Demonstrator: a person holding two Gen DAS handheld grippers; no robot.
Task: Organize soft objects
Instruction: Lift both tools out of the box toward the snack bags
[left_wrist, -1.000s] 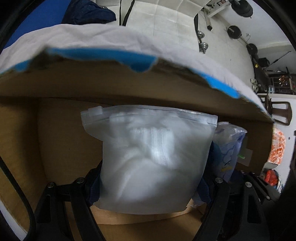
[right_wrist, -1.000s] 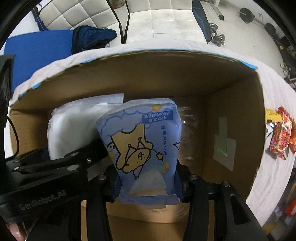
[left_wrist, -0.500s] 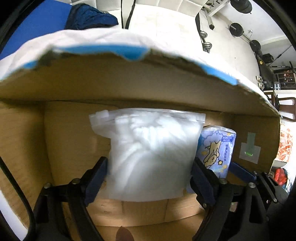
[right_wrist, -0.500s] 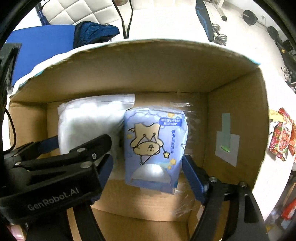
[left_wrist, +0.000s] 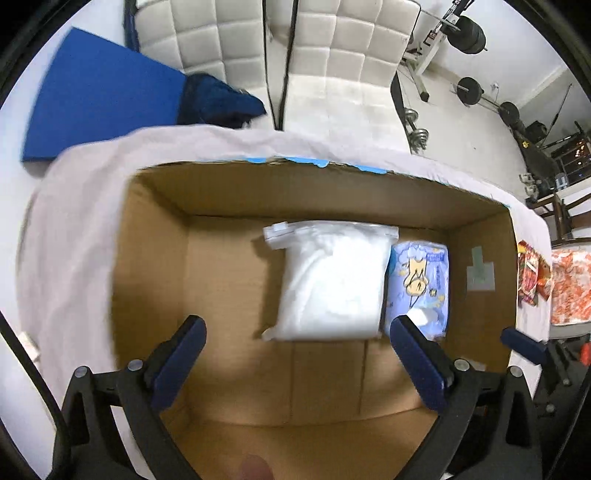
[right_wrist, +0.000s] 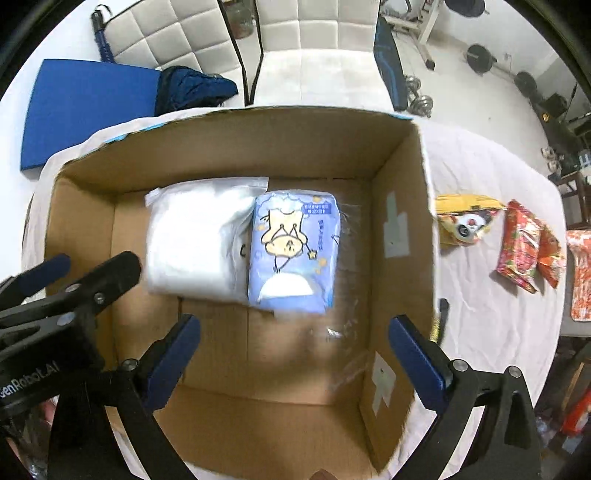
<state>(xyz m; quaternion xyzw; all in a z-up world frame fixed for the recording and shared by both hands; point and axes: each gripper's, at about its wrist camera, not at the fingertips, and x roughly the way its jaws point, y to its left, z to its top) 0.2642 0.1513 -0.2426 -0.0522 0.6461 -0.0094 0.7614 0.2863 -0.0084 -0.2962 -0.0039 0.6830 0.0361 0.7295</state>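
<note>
1. Tongs first: the left gripper (left_wrist: 295, 332), with black arms and blue padded fingers, is spread wide and nothing is held; it hangs above the open brown cardboard box (left_wrist: 155, 280).
2. The right gripper (right_wrist: 293, 332), of the same build, is likewise spread wide and empty, over the right half of the same box.
3. The frosted white zip-top plastic bag of soft white material (left_wrist: 332, 280) lies flat on the box floor, towards the far wall.
4. The pale blue soft pack printed with a cartoon bear (right_wrist: 293, 251) lies just to its right, touching it or slightly overlapping; which cannot be told.
5. The step in hand is judged to be the release of both items. It is done well if both tongs are lifted straight up, clear of the box walls, so nothing is dragged.
6. Outside the box, on the white cloth-covered table (right_wrist: 480, 325), a yellow snack packet (right_wrist: 465, 218) and red patterned packets (right_wrist: 524, 251) lie well apart from the tongs.
7. The tall right wall of the box stands between the right gripper and those packets, and is best cleared from above.
</note>
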